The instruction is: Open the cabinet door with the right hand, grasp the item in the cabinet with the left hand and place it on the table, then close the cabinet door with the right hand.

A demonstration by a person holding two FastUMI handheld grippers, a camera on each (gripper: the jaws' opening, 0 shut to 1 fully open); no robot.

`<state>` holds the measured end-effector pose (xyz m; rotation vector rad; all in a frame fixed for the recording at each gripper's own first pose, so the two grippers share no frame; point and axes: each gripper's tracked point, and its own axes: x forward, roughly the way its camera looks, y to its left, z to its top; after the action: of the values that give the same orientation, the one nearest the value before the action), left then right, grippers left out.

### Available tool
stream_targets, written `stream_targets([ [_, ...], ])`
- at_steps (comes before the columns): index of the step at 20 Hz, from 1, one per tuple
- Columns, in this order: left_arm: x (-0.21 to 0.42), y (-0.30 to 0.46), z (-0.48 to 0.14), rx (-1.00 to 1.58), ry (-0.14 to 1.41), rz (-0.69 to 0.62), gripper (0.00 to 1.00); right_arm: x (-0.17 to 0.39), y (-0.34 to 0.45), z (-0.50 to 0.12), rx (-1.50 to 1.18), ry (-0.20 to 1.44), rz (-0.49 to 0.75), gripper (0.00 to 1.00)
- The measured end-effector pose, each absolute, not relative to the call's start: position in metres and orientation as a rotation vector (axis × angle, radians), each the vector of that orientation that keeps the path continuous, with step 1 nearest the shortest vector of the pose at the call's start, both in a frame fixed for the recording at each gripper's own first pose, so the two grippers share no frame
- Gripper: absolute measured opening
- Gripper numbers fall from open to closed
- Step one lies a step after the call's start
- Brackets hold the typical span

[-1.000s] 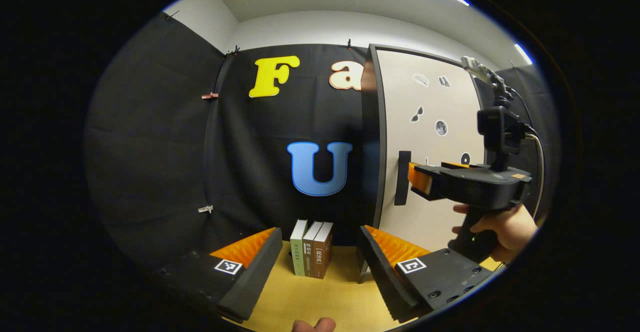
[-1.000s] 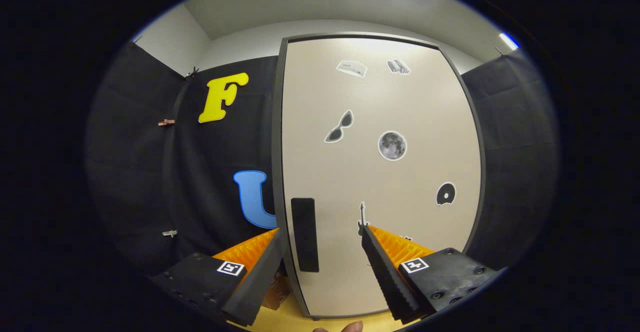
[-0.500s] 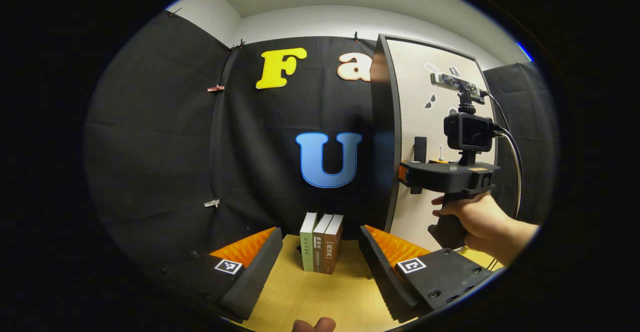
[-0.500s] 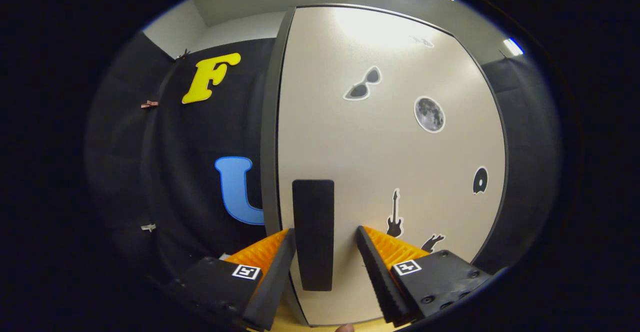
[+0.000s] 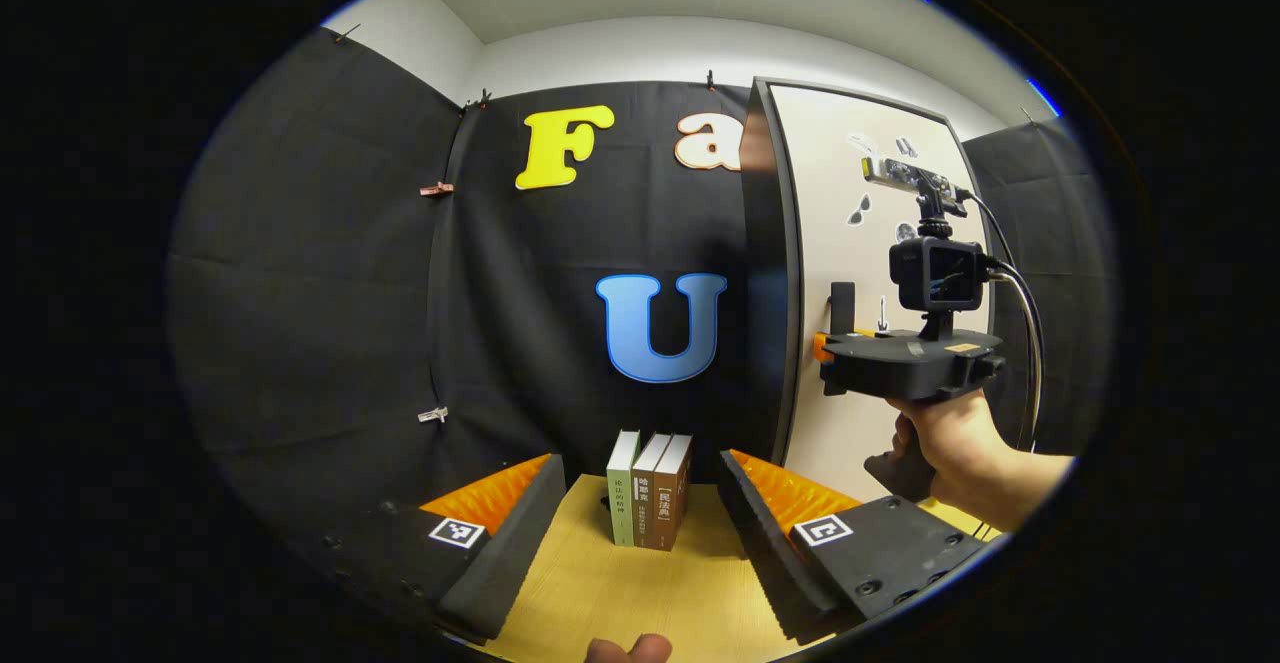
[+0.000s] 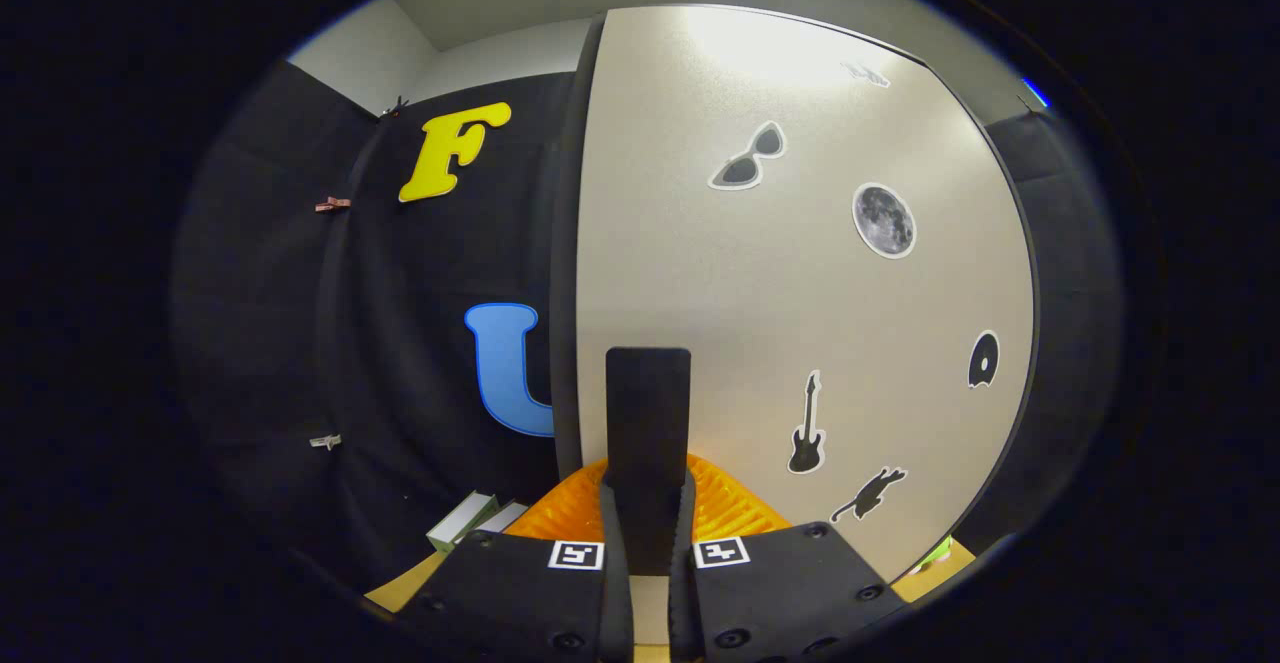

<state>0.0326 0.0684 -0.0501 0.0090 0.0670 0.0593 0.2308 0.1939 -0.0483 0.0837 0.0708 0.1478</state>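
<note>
Cabinet door [image 6: 800, 273], stickered but wordless, stands at our three o'clock; our right gripper [image 6: 648, 533] is clenched on its upright black handle [image 6: 647, 423]. Our left gripper [image 5: 635, 533] gapes toward three upright books [image 5: 650, 503], spines facing us, at twelve.

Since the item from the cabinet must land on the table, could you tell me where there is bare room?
The table is bare in front of the three upright books, between the left tool's open fingers. It is crowded toward the cabinet door, where the right tool clamps the handle.
</note>
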Motion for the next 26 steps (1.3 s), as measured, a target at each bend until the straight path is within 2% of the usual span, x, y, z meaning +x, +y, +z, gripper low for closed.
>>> stream_targets([
  [5,0.022,0.061,-0.047,0.019,0.065,0.065,0.96,0.183,0.19,-0.039,0.11,0.06,0.211,0.18],
  [16,0.002,0.041,-0.053,0.004,0.068,0.051,0.97,0.117,0.156,-0.028,0.154,0.072,0.315,0.17],
  [26,-0.002,0.01,-0.058,0.002,0.069,0.004,0.96,0.084,0.105,-0.026,0.134,0.06,0.272,0.17],
])
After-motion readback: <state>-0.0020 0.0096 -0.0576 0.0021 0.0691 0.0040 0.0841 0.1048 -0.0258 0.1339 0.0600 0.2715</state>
